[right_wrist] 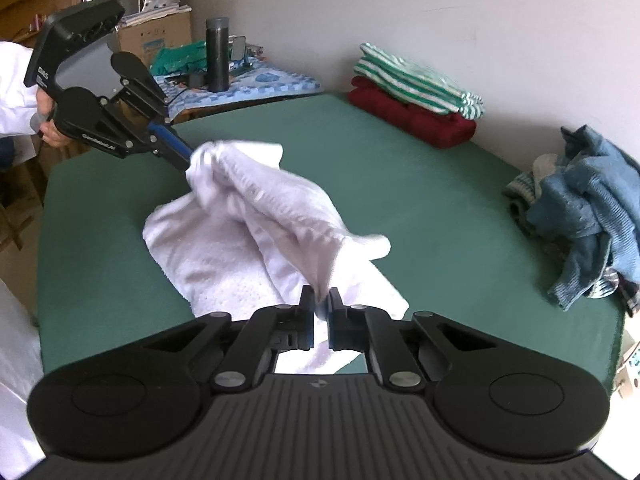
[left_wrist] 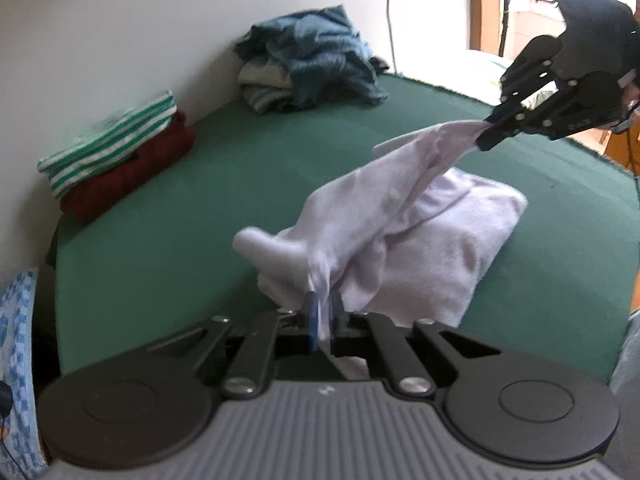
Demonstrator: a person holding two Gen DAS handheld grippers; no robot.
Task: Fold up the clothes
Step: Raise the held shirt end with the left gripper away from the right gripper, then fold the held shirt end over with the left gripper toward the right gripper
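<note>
Closest to the left wrist camera, the left gripper (left_wrist: 325, 312) is clamped on a bunched edge of a white garment (left_wrist: 404, 236), the cloth pinched between its blue-padded fingers (left_wrist: 314, 320) and trailing down behind them. From there the fabric rises toward the right gripper (left_wrist: 490, 136), which is also closed tight on a twisted end of it — so a band of the garment hangs stretched between the two, while the rest lies in a soft heap on the green desk (left_wrist: 200, 208). Seen from the right wrist, the right gripper's fingers pinch the cloth just ahead of the lens, and the left gripper appears across the desk with a hand (right_wrist: 50, 128) and white sleeve (right_wrist: 16, 88) behind it. Against the wall sits a folded stack: a green-and-white striped top (left_wrist: 108, 144) lying on a dark red garment (left_wrist: 132, 172). Farther along the wall, well apart from the stack, a pile of blue clothes (left_wrist: 312, 64) lies crumpled. Beyond the desk's far edge in the right wrist view, a dark bottle (right_wrist: 217, 56) stands on a blue patterned cloth (right_wrist: 256, 84), near a cardboard box (right_wrist: 156, 36).
</note>
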